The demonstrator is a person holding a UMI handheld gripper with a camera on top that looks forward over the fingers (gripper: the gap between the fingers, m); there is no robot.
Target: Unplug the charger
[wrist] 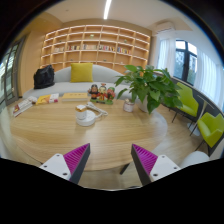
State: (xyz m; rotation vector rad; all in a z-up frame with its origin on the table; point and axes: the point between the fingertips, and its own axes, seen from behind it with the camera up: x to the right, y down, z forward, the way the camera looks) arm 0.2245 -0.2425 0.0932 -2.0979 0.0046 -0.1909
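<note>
My gripper (111, 162) is open and empty, its two magenta-padded fingers (76, 158) spread wide above the near edge of a round wooden table (60, 125). No charger, plug or socket shows clearly. A small white round object (86, 116) sits on the table well beyond the fingers; I cannot tell what it is.
A leafy potted plant (148, 85) stands on the table's far right. Small items (98, 93) sit at its far edge. Yellow-green chairs (211, 127) stand to the right. A sofa with a yellow cushion (81, 72) and wooden shelves (95, 45) lie beyond.
</note>
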